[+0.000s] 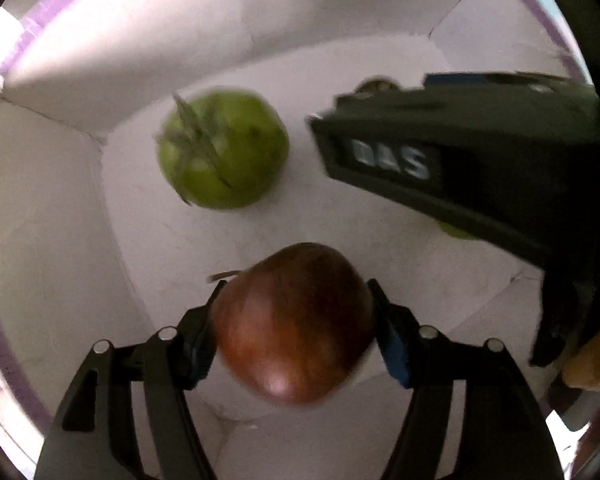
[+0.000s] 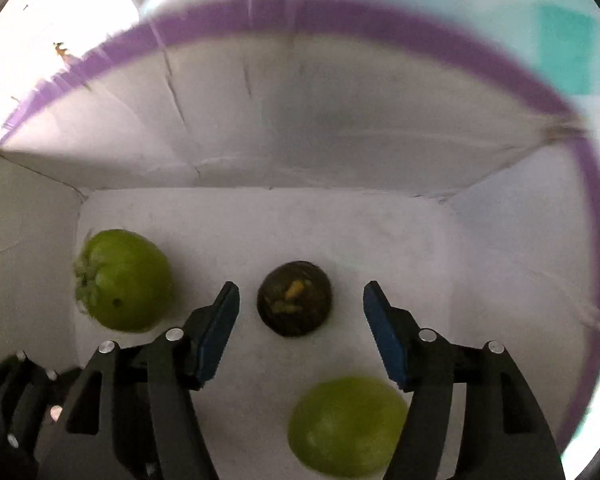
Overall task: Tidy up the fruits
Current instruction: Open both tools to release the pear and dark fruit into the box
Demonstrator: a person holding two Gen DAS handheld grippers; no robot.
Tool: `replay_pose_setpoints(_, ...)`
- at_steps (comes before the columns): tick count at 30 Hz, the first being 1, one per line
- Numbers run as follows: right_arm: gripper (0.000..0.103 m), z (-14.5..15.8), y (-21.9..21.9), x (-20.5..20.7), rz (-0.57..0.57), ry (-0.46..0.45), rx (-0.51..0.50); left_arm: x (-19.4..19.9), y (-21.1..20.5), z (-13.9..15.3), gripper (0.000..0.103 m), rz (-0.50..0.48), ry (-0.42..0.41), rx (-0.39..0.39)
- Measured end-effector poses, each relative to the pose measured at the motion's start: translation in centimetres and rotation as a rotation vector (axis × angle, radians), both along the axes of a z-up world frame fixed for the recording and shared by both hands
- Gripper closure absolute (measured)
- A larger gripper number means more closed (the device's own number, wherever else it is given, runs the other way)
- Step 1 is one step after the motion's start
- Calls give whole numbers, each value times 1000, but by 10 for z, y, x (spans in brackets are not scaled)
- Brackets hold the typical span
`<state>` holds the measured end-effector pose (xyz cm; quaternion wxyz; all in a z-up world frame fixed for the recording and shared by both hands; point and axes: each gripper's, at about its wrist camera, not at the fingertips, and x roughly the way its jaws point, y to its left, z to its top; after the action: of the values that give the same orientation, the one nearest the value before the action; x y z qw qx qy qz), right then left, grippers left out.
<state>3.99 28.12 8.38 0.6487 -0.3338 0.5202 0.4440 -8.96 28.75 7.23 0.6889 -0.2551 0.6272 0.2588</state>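
The left gripper (image 1: 294, 312) is clamped on a red apple (image 1: 296, 324), pads pressed to its two flanks, stem pointing left, held above the floor of a white box (image 1: 80, 52) with a purple rim. Taking the green tomato (image 1: 222, 148) as the mark: the apple hangs on the near side of it, clear of it, and the bare floor between them looks like the natural drop spot.

The right gripper (image 2: 300, 332) stands open and empty (its body crosses the left view to the tomato's right). A dark fruit (image 2: 295, 298) lies straight ahead of its tips, right of the tomato, and a second green fruit (image 2: 346, 424) sits under its fingers, nearer the camera. The left hand seems the one to act, lowering and releasing.
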Motion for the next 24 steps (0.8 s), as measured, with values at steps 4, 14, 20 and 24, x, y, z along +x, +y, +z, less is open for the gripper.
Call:
replay_pose_setpoints(4,30,51,-26,-3,-59,-74,51,-13,-20,43,22,-101,-65,180)
replay_pose_setpoints(14,22,205,-149,-59,-197,-225,227,-74,-69,203,4,-205,-360,437)
replay_pose_setpoints(20,16,283,-254,-135,-318,-332,366,-106,-133,276,1,-372,-531,581)
replay_pose_setpoints(24,16,312,-306,-172,-376,-404,418,-131,-179,295,1,-467,-620,582)
